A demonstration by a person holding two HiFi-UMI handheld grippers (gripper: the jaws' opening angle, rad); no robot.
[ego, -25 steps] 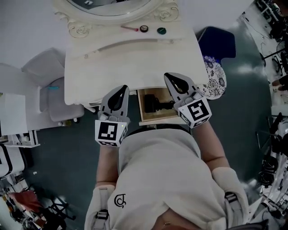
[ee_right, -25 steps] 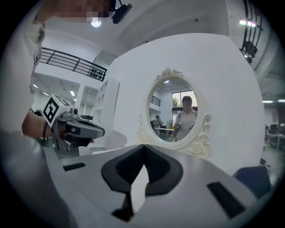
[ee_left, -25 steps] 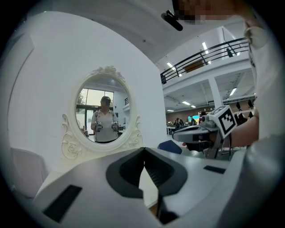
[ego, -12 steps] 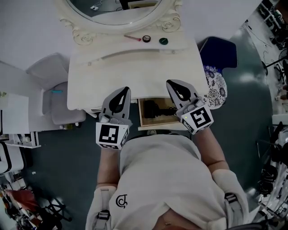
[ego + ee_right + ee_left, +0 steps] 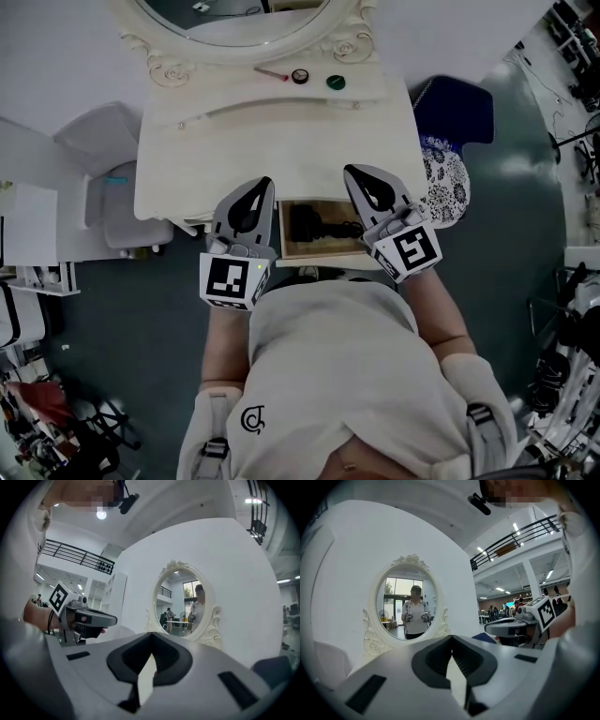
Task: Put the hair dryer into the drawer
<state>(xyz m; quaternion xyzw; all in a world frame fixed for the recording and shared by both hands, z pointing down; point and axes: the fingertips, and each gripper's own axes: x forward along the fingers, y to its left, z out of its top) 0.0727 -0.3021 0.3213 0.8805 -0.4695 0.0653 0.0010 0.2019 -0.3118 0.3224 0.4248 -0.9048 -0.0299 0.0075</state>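
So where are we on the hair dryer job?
Done: the hair dryer lies inside the open drawer. In hand: nothing; the left gripper and right gripper both have jaws shut and empty, flanking the drawer at the dressing table front edge. Left: probably just pushing the drawer shut.

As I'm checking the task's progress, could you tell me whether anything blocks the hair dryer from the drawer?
Nothing visible does: the hair dryer already lies inside the open drawer.
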